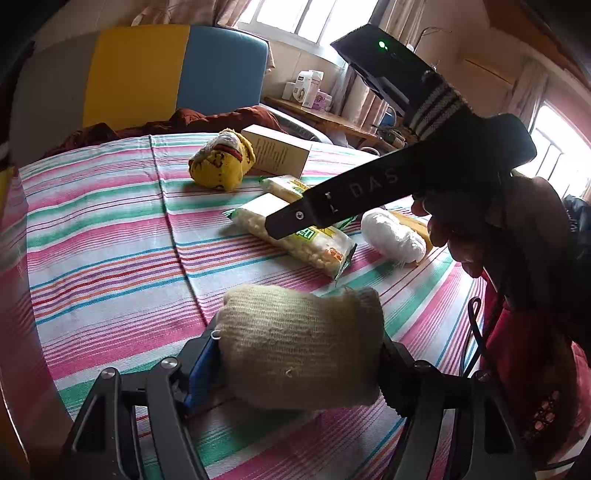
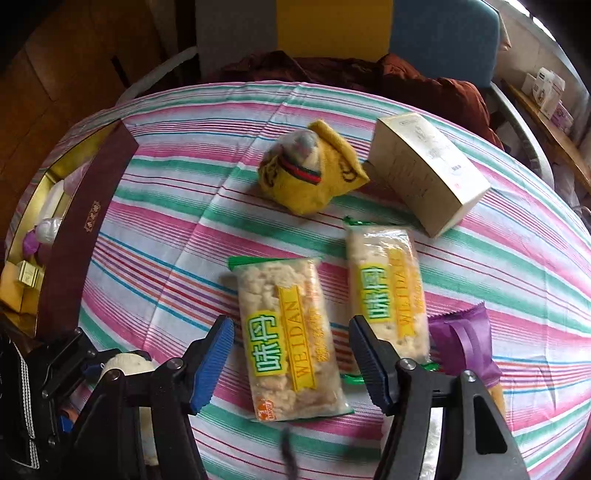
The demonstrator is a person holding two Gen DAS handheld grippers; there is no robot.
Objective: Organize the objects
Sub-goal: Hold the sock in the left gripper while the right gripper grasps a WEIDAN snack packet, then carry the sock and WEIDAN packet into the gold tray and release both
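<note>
My right gripper (image 2: 291, 363), jaws wide and empty, straddles the near snack pack (image 2: 288, 336), lengthwise between them; left gripper (image 1: 295, 354) clamps a sock (image 1: 299, 347).

**A lived-in room at home**

This is a household room. A bench under a pink, green and white striped cloth (image 1: 110, 236) stands before a grey, yellow and blue padded headboard (image 1: 140, 74) with a rumpled maroon quilt (image 1: 221, 118). Curtained windows (image 1: 295, 18) light a wooden side shelf (image 1: 325, 116) holding small white cartons (image 1: 306, 86).
</note>
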